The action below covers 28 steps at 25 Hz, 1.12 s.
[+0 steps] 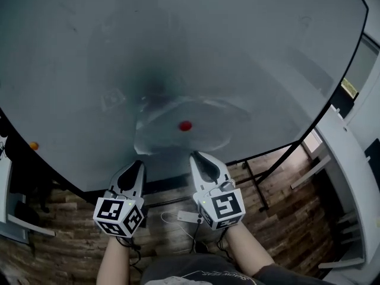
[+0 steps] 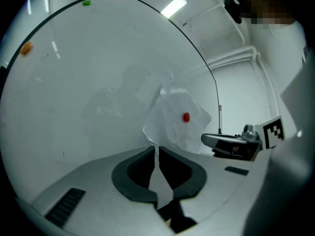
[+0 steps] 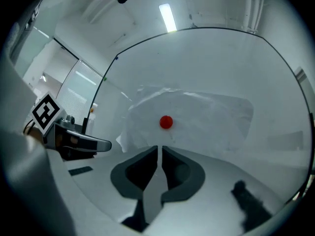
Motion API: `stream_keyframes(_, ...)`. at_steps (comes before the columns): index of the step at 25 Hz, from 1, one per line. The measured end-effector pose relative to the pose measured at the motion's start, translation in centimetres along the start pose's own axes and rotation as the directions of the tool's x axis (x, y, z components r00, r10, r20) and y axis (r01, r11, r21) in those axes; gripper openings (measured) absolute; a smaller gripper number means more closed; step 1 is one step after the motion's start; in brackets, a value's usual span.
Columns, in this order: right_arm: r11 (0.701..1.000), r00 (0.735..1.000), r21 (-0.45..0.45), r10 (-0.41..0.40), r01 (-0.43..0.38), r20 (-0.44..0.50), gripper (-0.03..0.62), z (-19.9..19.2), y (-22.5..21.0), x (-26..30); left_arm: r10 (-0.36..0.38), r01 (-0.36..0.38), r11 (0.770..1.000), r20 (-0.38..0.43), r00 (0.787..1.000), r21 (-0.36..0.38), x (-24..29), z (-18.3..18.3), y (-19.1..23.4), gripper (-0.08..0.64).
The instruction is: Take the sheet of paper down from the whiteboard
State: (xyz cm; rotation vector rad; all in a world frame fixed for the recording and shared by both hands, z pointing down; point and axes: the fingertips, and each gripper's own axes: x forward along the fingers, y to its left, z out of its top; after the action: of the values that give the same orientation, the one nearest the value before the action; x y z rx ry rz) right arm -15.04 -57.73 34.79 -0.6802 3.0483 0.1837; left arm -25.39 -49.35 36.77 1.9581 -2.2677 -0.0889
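Observation:
A crumpled white sheet of paper (image 1: 160, 132) hangs on the whiteboard (image 1: 178, 40), pinned by a round red magnet (image 1: 186, 125). Both grippers point at the board just below the sheet. My left gripper (image 1: 139, 165) is shut; in its own view the tips (image 2: 157, 149) sit right at the paper's (image 2: 172, 122) lower corner, and I cannot tell whether they touch it. My right gripper (image 1: 195, 155) is shut with nothing between its jaws. In its view the tips (image 3: 160, 148) lie just under the magnet (image 3: 166, 122) and the paper (image 3: 206, 117).
An orange magnet (image 1: 34, 145) sits at the board's left edge, and a green one (image 2: 86, 3) near its rim. The board's black stand legs (image 1: 255, 183) rest on a wooden floor. White furniture (image 1: 350, 171) stands at the right.

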Motion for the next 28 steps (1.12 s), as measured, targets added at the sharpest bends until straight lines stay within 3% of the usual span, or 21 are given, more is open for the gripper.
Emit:
stream_keyframes(2,0.999,1.0,-0.038,0.028,-0.028,0.003,0.025,0.9,-0.1,0.5,0.02,-0.02,1.0,0.002,1.0,-0.01,0.3,0.2,0.0,0.019)
stream_keyframes(4,0.995,0.999,-0.092,0.03,-0.027,0.025,0.037,2.0,-0.4,0.9,0.046,-0.046,0.999,0.005,0.999,-0.016,0.4,0.3,0.3,0.085)
stream_keyframes(6,0.99,0.998,-0.138,0.023,-0.015,0.052,0.103,3.0,-0.7,1.5,0.072,-0.072,0.997,0.005,0.997,-0.025,0.5,0.2,0.5,0.112)
stream_keyframes(17,0.952,0.993,-0.301,-0.022,0.057,0.119,0.137,5.3,-1.2,4.4,0.141,-0.141,0.99,0.005,0.99,-0.003,0.8,0.4,0.6,0.112)
stream_keyframes(21,0.939,0.992,-0.338,-0.027,0.068,0.124,0.137,5.3,-1.2,5.0,0.133,-0.133,0.991,0.003,0.991,0.005,1.1,0.7,0.7,0.112)
stream_keyframes(25,0.91,0.987,-0.394,-0.081,0.129,0.136,0.136,5.2,-1.3,5.1,0.124,-0.124,0.992,-0.008,0.992,0.006,1.5,0.6,0.7,0.112)
stream_keyframes(28,0.905,0.984,-0.396,-0.108,0.156,0.142,0.135,5.2,-1.4,5.1,0.121,-0.121,0.993,-0.008,0.993,-0.003,1.8,0.7,0.7,0.112)
